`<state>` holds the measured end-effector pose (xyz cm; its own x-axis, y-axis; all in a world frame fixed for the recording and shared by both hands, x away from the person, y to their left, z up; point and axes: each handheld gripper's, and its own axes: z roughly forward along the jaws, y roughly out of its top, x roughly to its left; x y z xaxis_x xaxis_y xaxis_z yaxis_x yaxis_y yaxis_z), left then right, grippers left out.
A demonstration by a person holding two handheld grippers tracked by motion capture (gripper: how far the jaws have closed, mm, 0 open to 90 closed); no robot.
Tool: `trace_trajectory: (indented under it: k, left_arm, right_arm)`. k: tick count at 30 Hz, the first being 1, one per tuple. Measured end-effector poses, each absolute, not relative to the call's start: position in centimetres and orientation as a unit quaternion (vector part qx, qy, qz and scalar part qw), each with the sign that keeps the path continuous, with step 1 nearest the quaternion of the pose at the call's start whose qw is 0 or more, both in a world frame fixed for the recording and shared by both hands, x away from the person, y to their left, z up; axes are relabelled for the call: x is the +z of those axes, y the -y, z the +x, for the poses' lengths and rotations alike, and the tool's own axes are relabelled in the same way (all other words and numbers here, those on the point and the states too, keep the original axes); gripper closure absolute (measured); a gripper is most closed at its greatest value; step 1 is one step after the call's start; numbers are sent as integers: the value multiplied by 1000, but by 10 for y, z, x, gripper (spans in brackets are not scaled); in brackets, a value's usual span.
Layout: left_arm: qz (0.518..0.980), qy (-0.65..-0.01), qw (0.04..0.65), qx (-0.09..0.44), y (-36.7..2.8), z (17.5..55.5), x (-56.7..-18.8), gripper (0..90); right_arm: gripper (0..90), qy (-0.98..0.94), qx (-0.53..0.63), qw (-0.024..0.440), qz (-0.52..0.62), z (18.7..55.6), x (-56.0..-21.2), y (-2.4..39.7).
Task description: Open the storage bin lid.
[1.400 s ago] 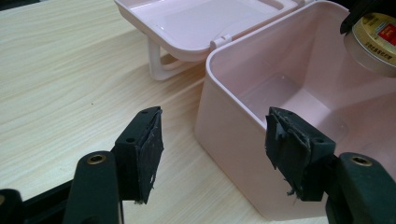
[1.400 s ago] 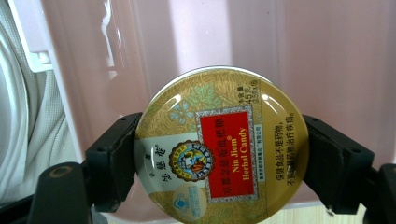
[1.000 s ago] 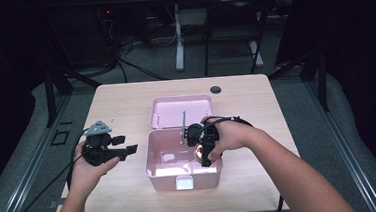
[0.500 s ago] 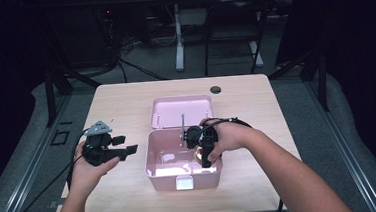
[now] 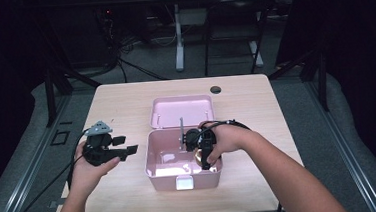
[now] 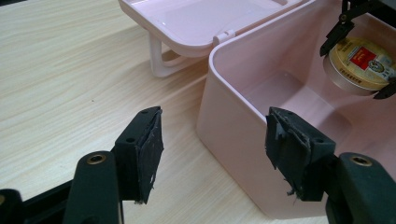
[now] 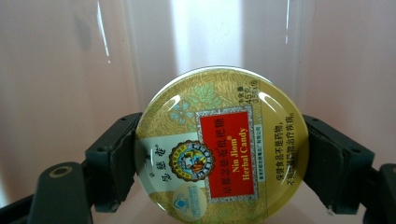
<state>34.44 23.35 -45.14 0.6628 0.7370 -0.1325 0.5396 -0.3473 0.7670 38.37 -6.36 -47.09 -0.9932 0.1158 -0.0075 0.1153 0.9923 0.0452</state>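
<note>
A pink plastic box (image 5: 155, 161) stands open in the middle of the table, its lid (image 5: 181, 111) lying back behind it. My right gripper (image 5: 203, 161) reaches down inside the box. It is shut on a round gold candy tin (image 7: 222, 144) with a red label, one pad pressing each side of the tin. In the left gripper view the tin (image 6: 359, 65) hangs above the box floor. My left gripper (image 5: 127, 144) is held just left of the box, open and empty. Its pads (image 6: 149, 144) stand wide apart, facing the box's near corner (image 6: 233, 116).
The light wooden table (image 5: 276, 110) has a small dark round hole (image 5: 216, 90) near its far edge. Bare tabletop lies to the left and right of the box. Beyond the table are a white stand leg (image 5: 178, 41), cables and dark floor.
The right hand with the tin has edged slightly lower into the box. The left hand and its gripper have stayed where they were.
</note>
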Motion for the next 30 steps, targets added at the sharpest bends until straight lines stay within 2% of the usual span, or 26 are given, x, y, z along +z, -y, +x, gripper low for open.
trace_trajectory:
  k: [30]
  left_arm:
    - [813,-394,411,120,-233,345,-453,365]
  right_arm:
    - [200,-999,8,1,41,384,-488,58]
